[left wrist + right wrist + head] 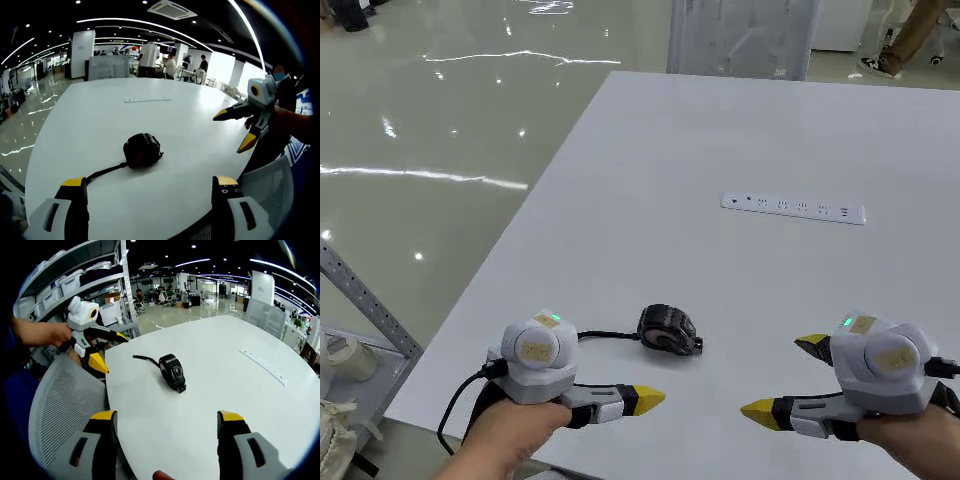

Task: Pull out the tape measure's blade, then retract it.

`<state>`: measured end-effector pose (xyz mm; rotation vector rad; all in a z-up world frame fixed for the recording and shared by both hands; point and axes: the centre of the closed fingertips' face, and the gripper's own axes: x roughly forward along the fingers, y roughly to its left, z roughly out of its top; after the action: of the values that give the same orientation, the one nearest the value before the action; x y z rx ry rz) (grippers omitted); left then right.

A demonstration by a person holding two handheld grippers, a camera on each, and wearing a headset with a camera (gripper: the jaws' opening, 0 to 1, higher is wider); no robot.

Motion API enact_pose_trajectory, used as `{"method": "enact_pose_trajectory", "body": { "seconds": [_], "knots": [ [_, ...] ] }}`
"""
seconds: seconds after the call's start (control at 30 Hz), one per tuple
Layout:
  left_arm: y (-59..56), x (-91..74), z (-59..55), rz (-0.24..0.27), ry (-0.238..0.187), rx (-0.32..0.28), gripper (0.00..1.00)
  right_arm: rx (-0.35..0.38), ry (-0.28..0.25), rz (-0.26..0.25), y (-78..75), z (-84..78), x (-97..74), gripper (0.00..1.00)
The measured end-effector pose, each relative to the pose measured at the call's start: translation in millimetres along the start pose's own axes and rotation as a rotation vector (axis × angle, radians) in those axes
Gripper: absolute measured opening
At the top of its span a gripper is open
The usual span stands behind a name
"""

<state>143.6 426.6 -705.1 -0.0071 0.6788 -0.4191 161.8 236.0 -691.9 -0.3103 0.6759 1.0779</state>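
A black tape measure [669,330] lies on the white table [720,130] near its front edge, blade inside, with a black strap trailing to the left. My left gripper [620,368] is open just left of it and in front, with the strap's end near one jaw. My right gripper [785,376] is open a hand's width to the right, yellow tips pointing left. In the left gripper view the tape measure [142,149] sits ahead between my open jaws [150,182], the right gripper [233,130] beyond. In the right gripper view the tape measure [172,371] lies ahead of my open jaws [166,416], facing the left gripper [111,353].
A white power strip [793,208] lies farther back on the table's right half. A grey mesh chair [65,405] stands at the table's front edge. Metal shelving [122,285] stands to the left, and people [149,57] stand far behind the table.
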Motion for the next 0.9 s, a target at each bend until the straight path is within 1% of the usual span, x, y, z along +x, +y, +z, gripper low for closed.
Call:
{"method": "enact_pose_trajectory", "body": {
  "seconds": [0.03,0.1,0.17,0.27,0.33,0.37,0.4,0.5,0.63,0.7,0.77,0.9],
  "knots": [
    [-0.2,-2.1,-0.9,0.0,0.002,0.007,1.0,0.003,-0.003,-0.01,0.2,0.0,-4.4,0.81],
    [0.2,-5.9,-0.7,0.002,-0.003,0.014,1.0,0.009,-0.01,-0.024,-0.4,-0.5,-11.8,0.84],
    [1.4,-8.4,-1.0,0.003,-0.004,0.017,1.0,0.012,-0.012,-0.028,0.6,-1.5,-18.2,0.85],
    [2.9,-13.1,0.3,0.002,-0.008,0.027,1.0,0.021,-0.017,-0.048,0.3,-2.7,-30.5,0.88],
    [2.8,-15.9,1.3,0.002,-0.008,0.034,1.0,0.028,-0.019,-0.057,0.5,-3.6,-36.7,0.89],
    [1.5,-17.8,2.2,-0.007,-0.008,0.041,1.0,0.031,-0.021,-0.067,0.2,-4.2,-41.2,0.9],
    [1.5,-18.2,2.2,-0.011,-0.004,0.044,1.0,0.033,-0.021,-0.067,0.6,-4.8,-43.7,0.91],
    [0.9,-21.9,6.2,-0.013,-0.009,0.06,1.0,0.042,-0.019,-0.077,2.4,-6.8,-52.5,0.94],
    [1.9,-25.6,11.8,-0.013,-0.021,0.062,1.0,0.053,-0.019,-0.085,5.8,-8.3,-63.1,0.98],
    [0.3,-29.1,13.7,-0.016,-0.026,0.06,1.0,0.06,-0.017,-0.091,6.3,-10.0,-67.6,0.99],
    [1.0,-32.2,14.0,-0.011,-0.027,0.07,1.0,0.066,-0.017,-0.091,8.0,-10.7,-72.0,1.0],
    [0.4,-39.8,11.7,-0.017,-0.024,0.071,1.0,0.075,-0.016,-0.096,10.9,-12.4,-80.0,1.0]
  ]
}}
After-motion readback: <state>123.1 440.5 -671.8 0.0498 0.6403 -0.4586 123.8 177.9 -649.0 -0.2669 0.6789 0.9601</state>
